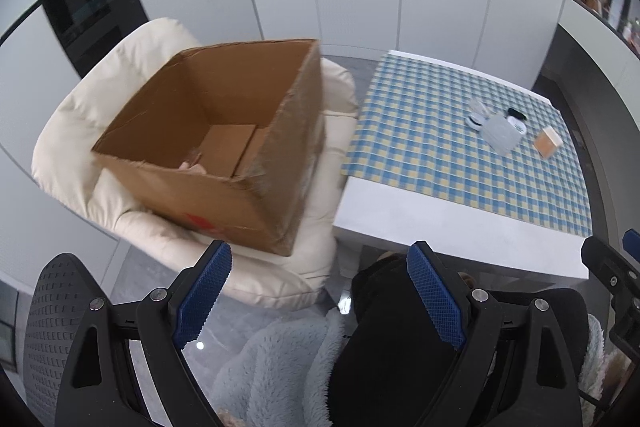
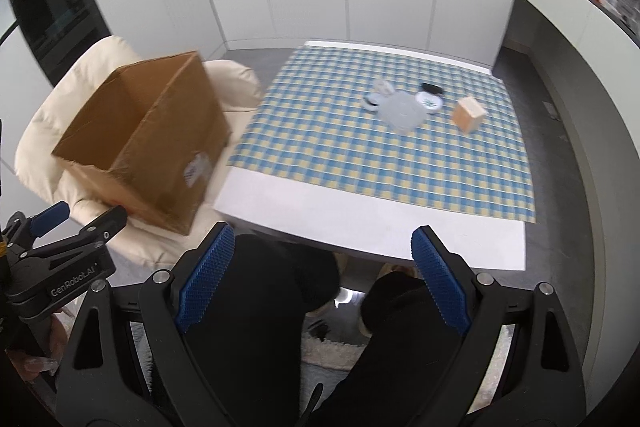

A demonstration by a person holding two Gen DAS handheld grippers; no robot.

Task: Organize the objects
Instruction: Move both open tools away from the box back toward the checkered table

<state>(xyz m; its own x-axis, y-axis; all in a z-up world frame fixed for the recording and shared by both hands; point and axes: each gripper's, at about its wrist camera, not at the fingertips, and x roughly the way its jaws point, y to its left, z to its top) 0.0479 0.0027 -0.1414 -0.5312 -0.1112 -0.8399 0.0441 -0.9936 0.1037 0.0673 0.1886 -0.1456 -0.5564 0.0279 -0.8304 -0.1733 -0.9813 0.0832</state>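
Both grippers, left gripper (image 1: 320, 291) and right gripper (image 2: 324, 275), are hanging wide apart, empty. Reaching carelessly risks tipping the cardboard box (image 2: 140, 135) off its cushioned chair (image 2: 48, 115).

Both tools are showing the same build: the left gripper (image 1: 320, 291) and the right gripper (image 2: 323, 279) are wearing matte black plastic frames with angular cut-outs, silver round screws (image 1: 478, 294) glinting at the pivots, and blue fingers (image 2: 440, 287) with a fine waffle texture. White lettering reading GenRobot.AI (image 2: 72, 281) is running along the side of the left gripper's body. The person's legs (image 2: 248, 307) are showing in black trousers, and a fluffy pale blue garment (image 1: 276, 363) is bunching over the lap, with pale footwear (image 2: 370, 327) peeking out under the table edge
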